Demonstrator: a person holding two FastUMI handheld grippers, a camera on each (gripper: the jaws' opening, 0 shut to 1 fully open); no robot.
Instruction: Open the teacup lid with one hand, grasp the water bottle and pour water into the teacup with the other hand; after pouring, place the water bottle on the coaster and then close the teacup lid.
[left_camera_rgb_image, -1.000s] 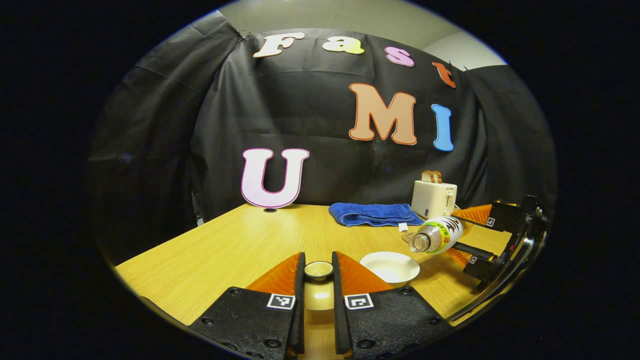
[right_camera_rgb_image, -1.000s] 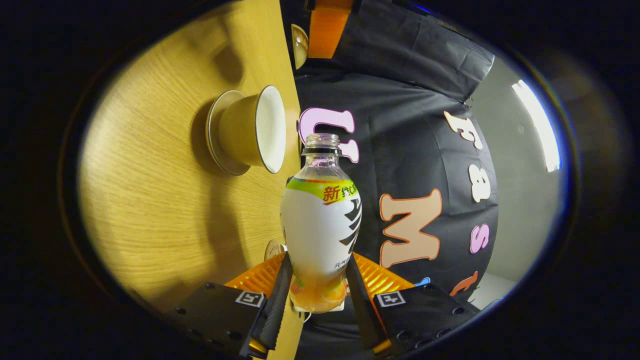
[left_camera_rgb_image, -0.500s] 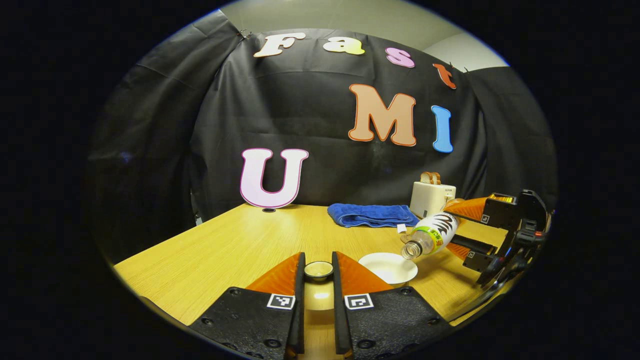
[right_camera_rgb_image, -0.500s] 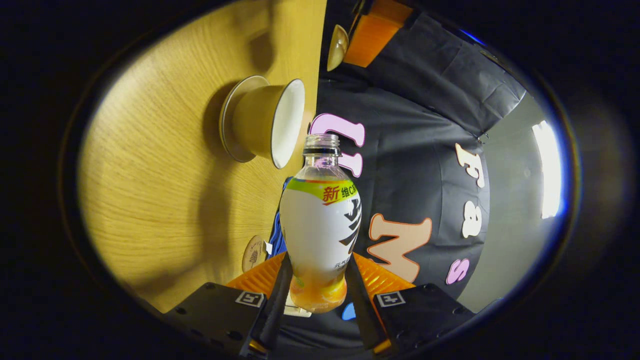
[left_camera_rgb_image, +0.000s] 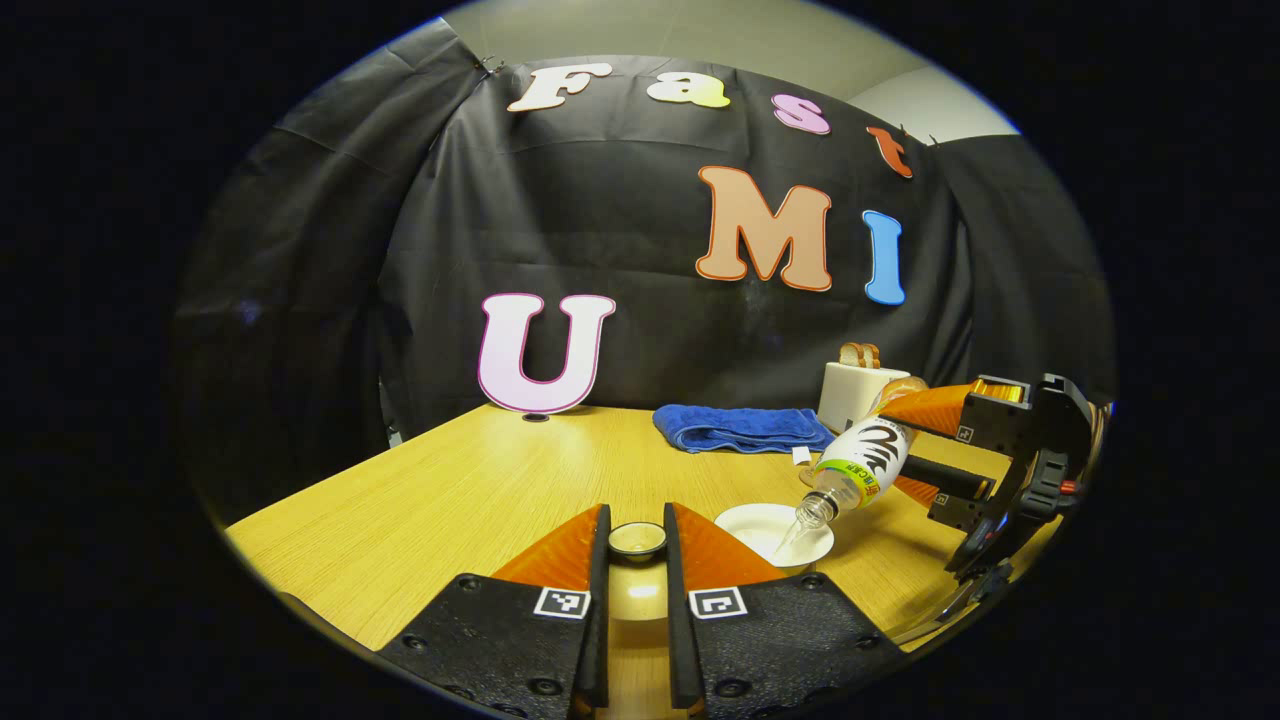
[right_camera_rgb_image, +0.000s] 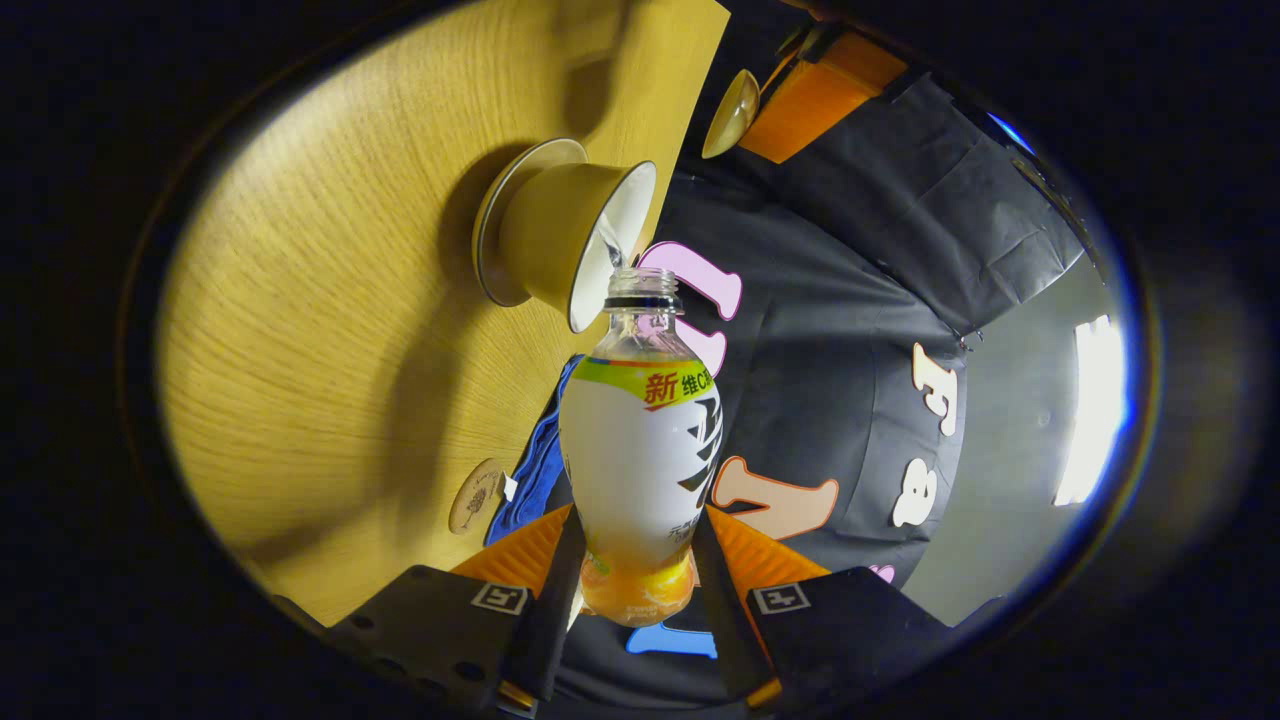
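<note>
Since the earlier frames the water bottle (right_camera_rgb_image: 640, 440) had tipped further, and water now streamed into the teacup (left_camera_rgb_image: 773, 532). The left gripper (left_camera_rgb_image: 637, 565) was clamped on the teacup lid (left_camera_rgb_image: 637, 540), the right gripper (right_camera_rgb_image: 632, 580) on the bottle's base. Holding the mouth over the rim would likely prevent spills. The coaster (right_camera_rgb_image: 476, 495) lay beyond; the label's printing was left unread.

Tilted water bottle (right_camera_rgb_image: 640, 450) pours into open teacup (right_camera_rgb_image: 560, 235).
</note>
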